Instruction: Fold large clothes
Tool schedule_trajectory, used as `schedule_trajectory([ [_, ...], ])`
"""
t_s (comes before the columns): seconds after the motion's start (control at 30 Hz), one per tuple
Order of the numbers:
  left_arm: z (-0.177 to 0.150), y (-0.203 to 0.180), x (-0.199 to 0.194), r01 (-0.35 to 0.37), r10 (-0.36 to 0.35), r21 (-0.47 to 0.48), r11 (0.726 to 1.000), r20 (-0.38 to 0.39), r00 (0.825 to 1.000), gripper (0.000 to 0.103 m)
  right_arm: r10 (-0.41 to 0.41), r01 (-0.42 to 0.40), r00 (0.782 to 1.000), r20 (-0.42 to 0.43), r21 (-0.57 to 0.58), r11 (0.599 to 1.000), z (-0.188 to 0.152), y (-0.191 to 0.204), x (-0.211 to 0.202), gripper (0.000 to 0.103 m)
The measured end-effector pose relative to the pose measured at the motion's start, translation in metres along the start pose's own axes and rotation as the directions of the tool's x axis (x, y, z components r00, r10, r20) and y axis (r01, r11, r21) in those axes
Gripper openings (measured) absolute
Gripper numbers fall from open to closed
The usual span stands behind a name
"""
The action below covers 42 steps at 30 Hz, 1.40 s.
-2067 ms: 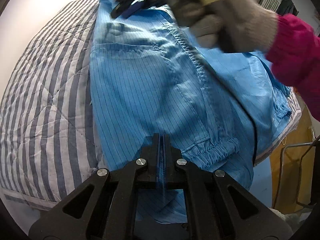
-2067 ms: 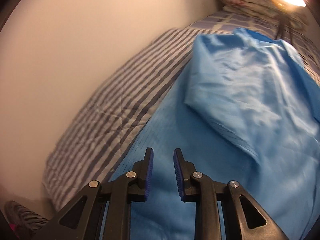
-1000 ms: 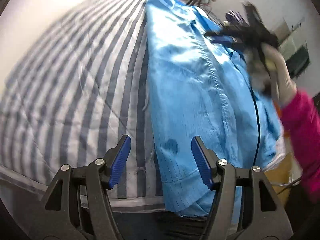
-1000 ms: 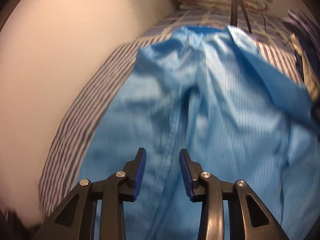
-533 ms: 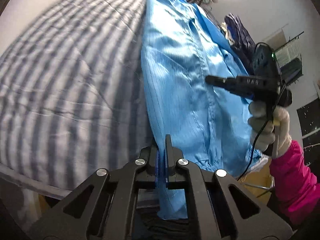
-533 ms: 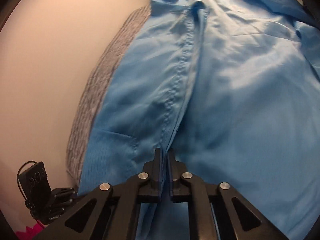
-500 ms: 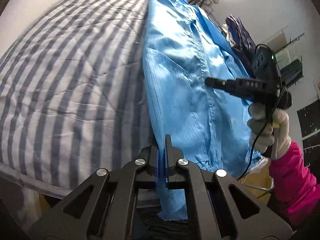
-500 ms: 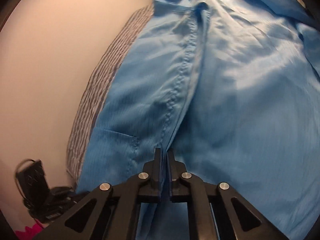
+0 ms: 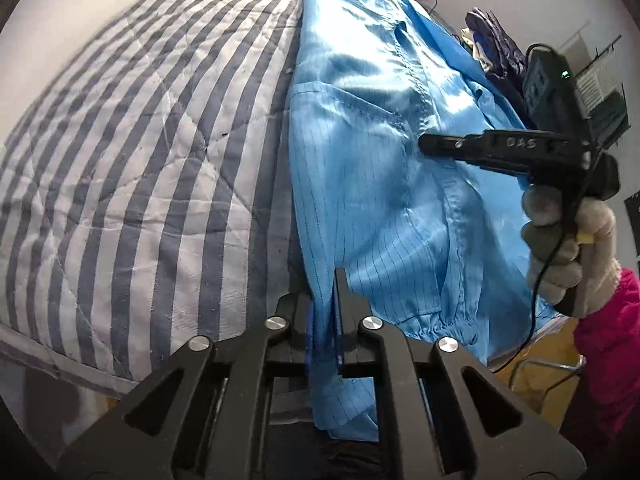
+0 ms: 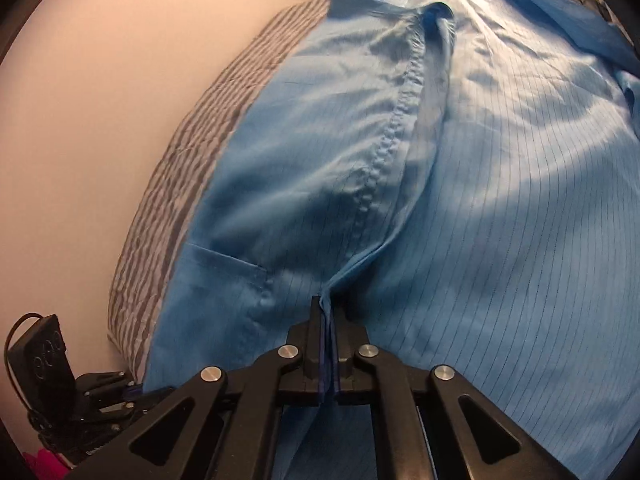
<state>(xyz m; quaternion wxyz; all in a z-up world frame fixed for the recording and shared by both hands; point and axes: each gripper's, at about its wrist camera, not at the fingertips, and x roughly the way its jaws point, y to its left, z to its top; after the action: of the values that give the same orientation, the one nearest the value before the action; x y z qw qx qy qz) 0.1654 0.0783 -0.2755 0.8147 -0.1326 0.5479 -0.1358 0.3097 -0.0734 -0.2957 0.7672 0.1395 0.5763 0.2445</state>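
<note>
A large light-blue pinstriped garment (image 9: pixel 360 140) lies spread on a grey-and-white striped quilt (image 9: pixel 140 140). My left gripper (image 9: pixel 324 292) pinches the garment's near left edge at the hem; its jaws are opening slightly, with the fabric still pressed between the pads. In the right wrist view my right gripper (image 10: pixel 327 308) grips a raised fold of the same garment (image 10: pixel 500 200) below its stitched front seam. Its jaws are opening slightly too, with cloth between them. The right gripper (image 9: pixel 426 144) also shows from the left wrist, held by a gloved hand (image 9: pixel 560 240).
The quilt's near edge drops off just below the hem. A plain wall (image 10: pixel 100 100) runs along the bed's far side. Dark purple clothing (image 9: pixel 496 52) lies beyond the garment at the right. A pink sleeve (image 9: pixel 608 340) crosses the right edge.
Both grippers were open a second ago and have closed on the blue garment. The right gripper came down and forward onto the fold by the front seam. The left stayed at the hem.
</note>
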Motion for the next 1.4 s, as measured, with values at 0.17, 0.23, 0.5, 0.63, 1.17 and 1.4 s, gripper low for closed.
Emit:
schedule_trajectory([
  [0.17,0.003,-0.006,-0.029,-0.066,0.065,0.001,0.998,0.073,0.995,0.046,-0.044,0.045,0.989,0.139,-0.006,0.999,-0.022,-0.005,-0.053,0.037],
  [0.23,0.001,-0.007,-0.048,-0.067,0.067,-0.001,0.998,0.105,0.992,0.047,-0.076,0.078,0.977,0.198,-0.004,0.997,-0.035,-0.009,-0.083,0.038],
  [0.5,-0.003,-0.036,-0.098,-0.028,0.02,0.033,0.999,0.2,0.98,0.047,-0.313,0.257,0.872,0.375,0.192,0.947,-0.102,-0.08,-0.2,0.064],
  [0.63,-0.004,-0.056,-0.109,0.01,-0.022,0.057,0.998,0.213,0.977,0.047,-0.453,0.31,0.818,0.356,0.39,0.867,-0.144,-0.141,-0.243,0.068],
  [1.17,-0.006,-0.111,-0.109,0.011,-0.044,0.159,0.987,0.207,0.977,0.047,-0.362,0.019,0.884,0.296,0.75,0.661,-0.197,-0.28,-0.24,0.058],
  [1.4,-0.002,-0.111,-0.103,-0.006,-0.026,0.163,0.987,0.197,0.98,0.047,-0.426,0.162,0.845,0.322,0.606,0.779,-0.171,-0.233,-0.256,0.0],
])
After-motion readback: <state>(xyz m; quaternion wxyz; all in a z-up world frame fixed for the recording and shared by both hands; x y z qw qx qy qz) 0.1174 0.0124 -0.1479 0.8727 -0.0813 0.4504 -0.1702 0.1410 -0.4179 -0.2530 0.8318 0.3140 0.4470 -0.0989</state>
